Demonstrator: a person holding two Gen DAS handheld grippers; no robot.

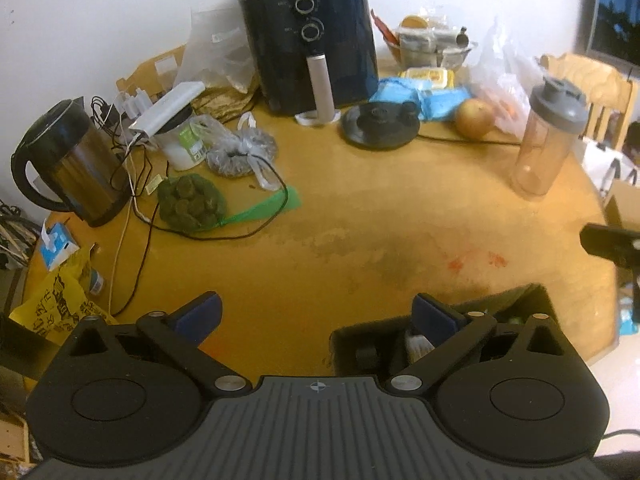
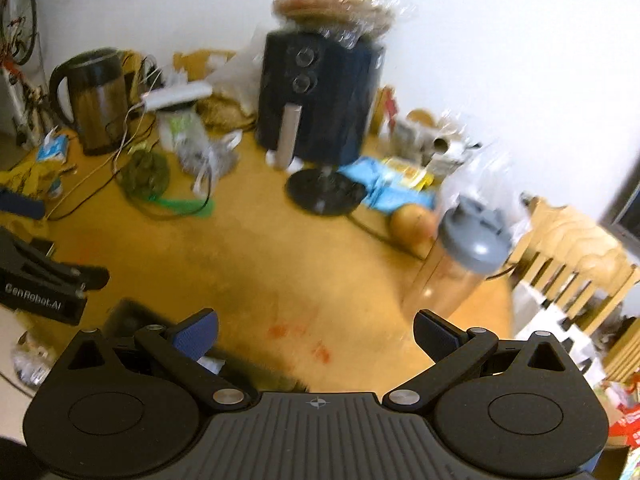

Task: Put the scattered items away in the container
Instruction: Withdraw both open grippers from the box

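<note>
My left gripper (image 1: 316, 312) has its jaws spread wide and holds nothing; it hangs over the near edge of the surface (image 1: 360, 216), with its right finger above the container (image 1: 516, 300). My right gripper (image 2: 316, 332) is likewise spread and empty, aimed toward the shaker bottle (image 2: 460, 264). That view is blurred, so fine detail there is unreliable.

The container, a dark open box, sits at the near edge of the surface within reach of both grippers. Items already lie inside it; I cannot tell what they are or count them.

Candidate items, judged from position:
- One shaker bottle, upright, at the right side of the surface.
- One onion (image 1: 476, 118), just beside the blue packets.
- One green mesh bag (image 1: 190, 202), near the kettle (image 1: 68, 160), with a cable lying across it.

One air fryer (image 1: 312, 40) stands at the rear.
</note>
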